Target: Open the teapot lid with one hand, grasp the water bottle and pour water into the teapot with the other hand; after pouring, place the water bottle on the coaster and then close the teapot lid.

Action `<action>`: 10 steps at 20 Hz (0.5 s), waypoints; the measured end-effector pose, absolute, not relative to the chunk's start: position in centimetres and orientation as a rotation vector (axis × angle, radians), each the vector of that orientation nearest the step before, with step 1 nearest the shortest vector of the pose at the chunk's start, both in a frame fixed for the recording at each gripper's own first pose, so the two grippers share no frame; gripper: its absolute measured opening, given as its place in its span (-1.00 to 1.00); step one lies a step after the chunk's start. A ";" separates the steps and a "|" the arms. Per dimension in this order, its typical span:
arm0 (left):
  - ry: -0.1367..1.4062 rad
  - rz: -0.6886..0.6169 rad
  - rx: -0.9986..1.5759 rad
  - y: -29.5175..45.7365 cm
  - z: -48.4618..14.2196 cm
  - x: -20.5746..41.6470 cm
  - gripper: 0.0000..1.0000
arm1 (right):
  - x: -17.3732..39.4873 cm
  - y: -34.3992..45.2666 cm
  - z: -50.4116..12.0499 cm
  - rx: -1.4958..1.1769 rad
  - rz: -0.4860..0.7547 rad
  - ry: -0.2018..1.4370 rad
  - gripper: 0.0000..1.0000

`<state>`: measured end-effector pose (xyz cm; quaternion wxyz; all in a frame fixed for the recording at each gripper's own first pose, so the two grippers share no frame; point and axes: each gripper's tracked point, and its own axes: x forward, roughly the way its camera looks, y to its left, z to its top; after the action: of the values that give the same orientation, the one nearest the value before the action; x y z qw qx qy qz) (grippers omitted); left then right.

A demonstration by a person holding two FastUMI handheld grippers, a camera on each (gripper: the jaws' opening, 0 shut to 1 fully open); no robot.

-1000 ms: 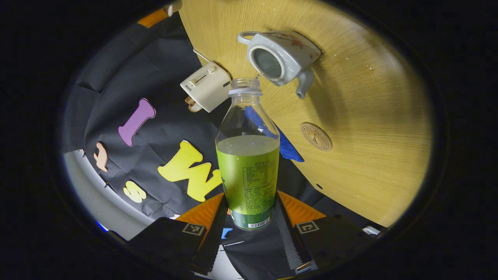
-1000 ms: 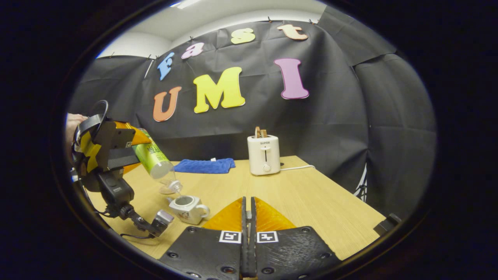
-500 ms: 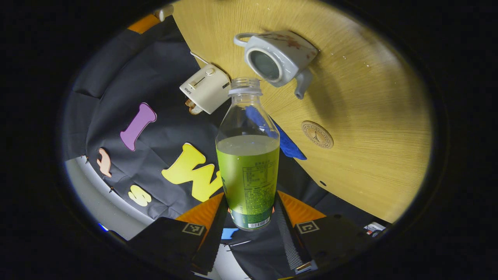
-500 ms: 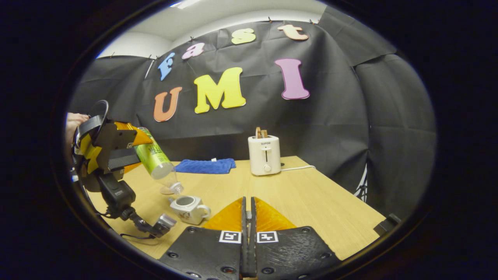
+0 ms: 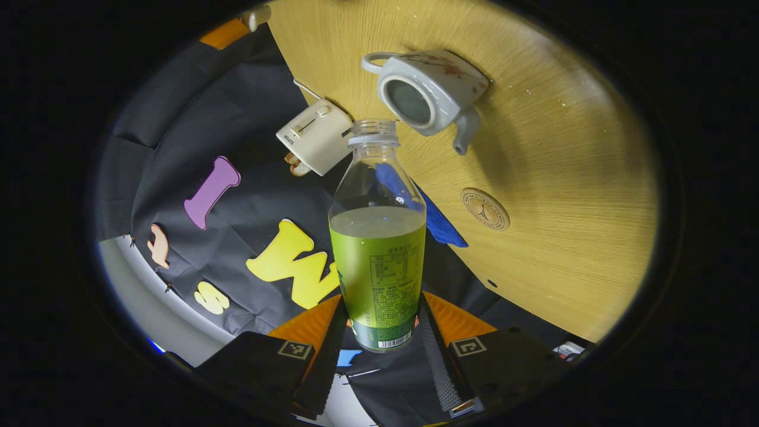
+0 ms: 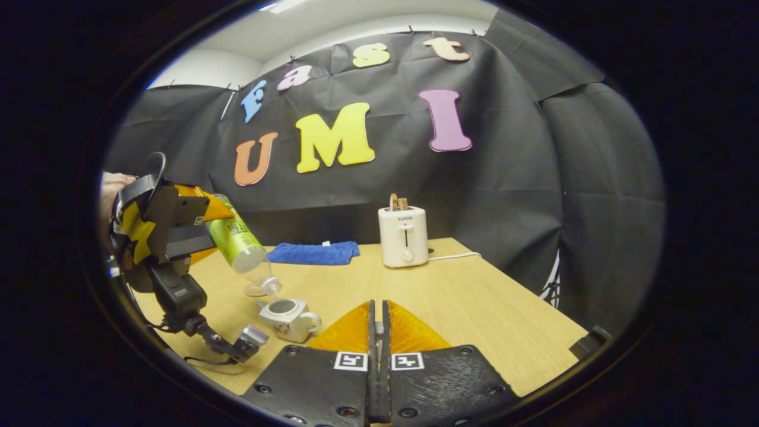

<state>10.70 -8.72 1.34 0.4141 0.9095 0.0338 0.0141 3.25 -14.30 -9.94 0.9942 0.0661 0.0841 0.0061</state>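
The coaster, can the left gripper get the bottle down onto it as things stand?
Probably yes. The coaster lies bare on the table, apart from the teapot. The left gripper holds the water bottle tilted, so it needs righting first.

White toaster (image 6: 403, 236) stands upright at the back of the tabletop (image 6: 474, 308), bread poking from its slots; folded blue cloth (image 6: 312, 253) lies to its left.

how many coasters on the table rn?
1. The coaster lies flat on the wooden table, bare, off to the spout side of the open teapot. Others could sit outside the views.
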 end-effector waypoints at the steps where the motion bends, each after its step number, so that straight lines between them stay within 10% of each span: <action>1: 0.080 0.034 2.270 -8.7 1.3 10.7 0.40 | 3.3 -14.3 -9.9 0.133 0.013 0.169 -0.99; 10: 0.181 -0.079 1.630 -6.0 -4.2 9.9 0.40 | 3.2 -14.5 -9.3 0.141 0.000 0.145 -1.00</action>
<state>9.89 -6.01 -4.17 0.6816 0.7264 0.0806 -0.0352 3.17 -14.49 -9.31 0.9949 0.0702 0.0725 -0.0001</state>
